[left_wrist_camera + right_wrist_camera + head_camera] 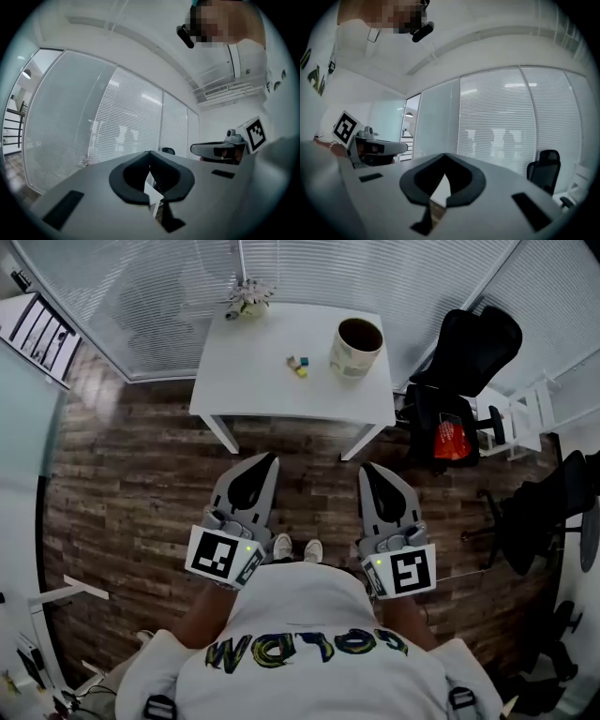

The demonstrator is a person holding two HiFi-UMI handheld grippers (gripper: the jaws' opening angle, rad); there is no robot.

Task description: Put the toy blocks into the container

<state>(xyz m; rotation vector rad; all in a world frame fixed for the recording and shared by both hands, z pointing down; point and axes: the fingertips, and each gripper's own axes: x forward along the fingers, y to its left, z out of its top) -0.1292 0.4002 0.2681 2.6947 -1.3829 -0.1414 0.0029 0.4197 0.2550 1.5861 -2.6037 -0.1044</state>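
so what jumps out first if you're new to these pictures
The white square table stands at the top of the head view, bearing a cream round container and small coloured toy blocks left of it. Nearer the person, the grey left tongs and right tongs are shut and empty over the wooden floor.

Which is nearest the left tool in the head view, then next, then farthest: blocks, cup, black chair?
From the left tool:
1. Blocks, middle of the table.
2. Cup, table's right side.
3. Black chair, beyond the table's right end.
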